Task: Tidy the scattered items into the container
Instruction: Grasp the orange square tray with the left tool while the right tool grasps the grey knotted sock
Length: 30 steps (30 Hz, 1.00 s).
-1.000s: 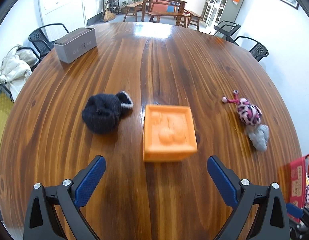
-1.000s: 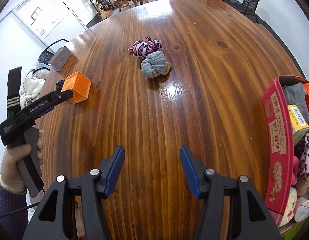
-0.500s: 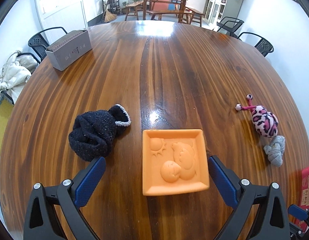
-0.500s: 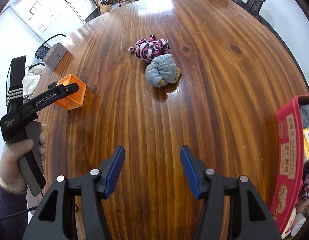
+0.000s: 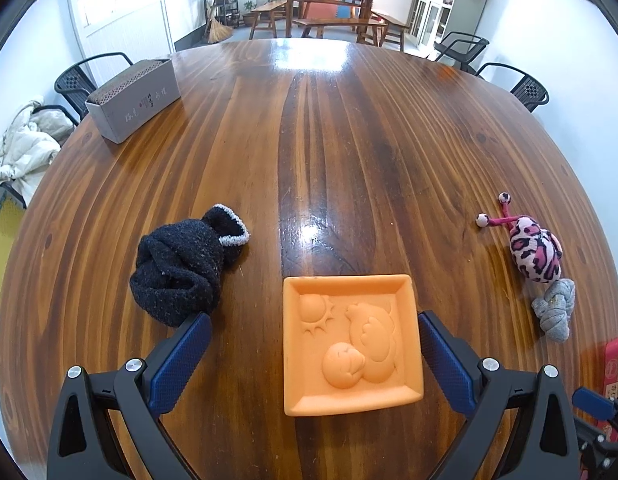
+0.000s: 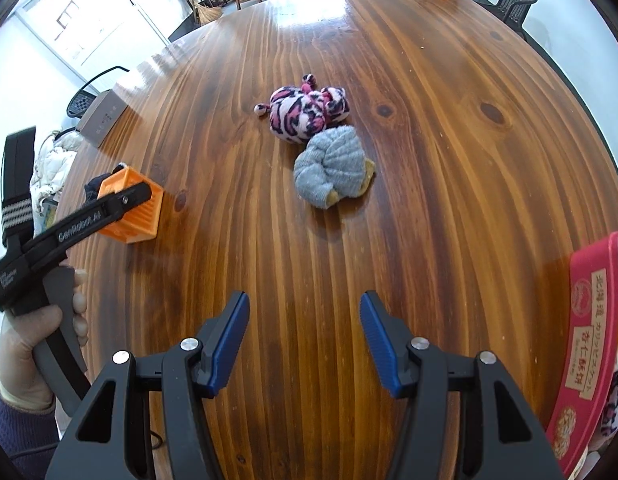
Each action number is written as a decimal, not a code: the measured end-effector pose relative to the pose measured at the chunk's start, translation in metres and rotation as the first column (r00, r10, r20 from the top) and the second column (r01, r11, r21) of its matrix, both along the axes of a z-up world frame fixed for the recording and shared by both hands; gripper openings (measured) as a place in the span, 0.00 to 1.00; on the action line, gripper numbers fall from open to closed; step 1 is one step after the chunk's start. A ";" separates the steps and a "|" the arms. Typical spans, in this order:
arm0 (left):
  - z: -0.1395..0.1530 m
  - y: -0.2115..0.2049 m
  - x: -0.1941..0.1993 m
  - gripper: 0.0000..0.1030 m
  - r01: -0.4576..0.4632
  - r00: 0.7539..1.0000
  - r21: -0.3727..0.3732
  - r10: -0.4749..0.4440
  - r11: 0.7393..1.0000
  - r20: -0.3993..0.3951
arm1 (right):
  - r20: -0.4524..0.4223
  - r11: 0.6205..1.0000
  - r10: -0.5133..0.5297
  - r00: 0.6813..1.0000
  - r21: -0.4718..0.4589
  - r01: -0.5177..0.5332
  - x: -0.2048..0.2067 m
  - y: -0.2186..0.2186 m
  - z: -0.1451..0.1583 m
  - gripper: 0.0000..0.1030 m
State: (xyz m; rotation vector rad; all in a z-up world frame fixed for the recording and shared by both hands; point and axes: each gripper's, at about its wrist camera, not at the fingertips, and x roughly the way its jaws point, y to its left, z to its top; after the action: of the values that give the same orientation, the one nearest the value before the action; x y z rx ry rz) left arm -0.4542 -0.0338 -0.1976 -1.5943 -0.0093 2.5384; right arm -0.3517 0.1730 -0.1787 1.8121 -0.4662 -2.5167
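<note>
The table (image 5: 349, 140) is varnished wood — glossy, with strong dark grain and a bright glare patch toward 12 o'clock. The orange block (image 5: 351, 344) looks like matt, soft foam or rubber with a moulded relief on top. The black sock (image 5: 181, 272) at 10 o'clock is fuzzy knit; the grey sock (image 6: 333, 168) is finer ribbed cloth, the pink leopard toy (image 6: 305, 114) plush. The jaws carry textured blue pads on smooth black plastic with shiny metal screws. The red container (image 6: 589, 356) at 3 o'clock is printed — glossy card or tin, unclear.
</note>
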 end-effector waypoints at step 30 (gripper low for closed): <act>-0.019 0.009 -0.005 0.99 0.031 0.997 -0.056 -0.026 0.998 0.079 | -0.008 0.993 0.019 1.000 0.120 -0.018 -0.065 0.008 -0.021 0.69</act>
State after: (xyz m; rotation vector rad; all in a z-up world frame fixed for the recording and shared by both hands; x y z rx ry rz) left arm -0.4590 -0.0250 -0.2165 -1.7007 0.0774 2.4750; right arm -0.4169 0.1812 -0.1992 1.8329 -0.3025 -2.5920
